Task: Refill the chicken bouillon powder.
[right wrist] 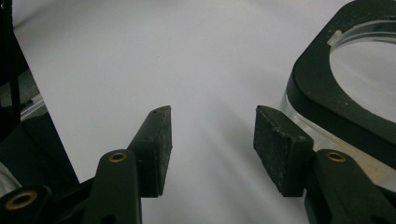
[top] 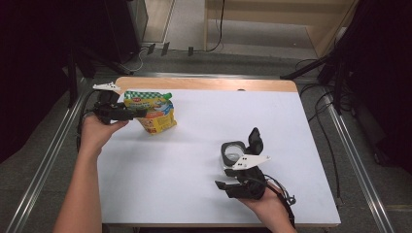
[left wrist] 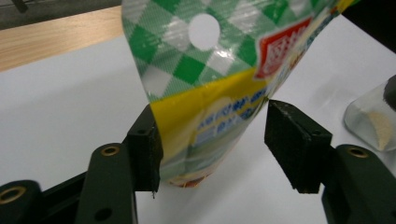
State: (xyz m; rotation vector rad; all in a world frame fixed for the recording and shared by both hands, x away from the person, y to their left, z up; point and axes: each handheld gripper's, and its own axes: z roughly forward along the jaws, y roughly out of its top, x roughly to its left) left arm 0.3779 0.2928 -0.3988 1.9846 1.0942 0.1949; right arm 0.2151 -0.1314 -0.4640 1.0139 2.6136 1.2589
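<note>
The green-and-white checked, yellow-bottomed plastic snack pouch (top: 151, 112) is standing at the far left of the white counter (top: 204, 184), well apart from the clear glass jar with the black square-rimmed lid (top: 233, 151), which sits toward the counter's near right. The left gripper (left wrist: 212, 140) is parked around the pouch with its jaws wide apart: one pad is touching or nearly touching the yellow part, the other is held clear with a visible gap, so nothing is really clamped yet. For a clean grab, the jaws should probably be closed slowly and squarely on the flat yellow band just under the checked top, not on the puffy belly, since a crinkly foil bag like this tends to slip or fold sideways if pinched off-centre. The pouch leans a bit toward the jar side, so a slight re-centring would likely help before squeezing. The right gripper (right wrist: 212, 135) is held just beside the jar, jaws open and empty, with only bare counter between them; it can be left there.
</note>
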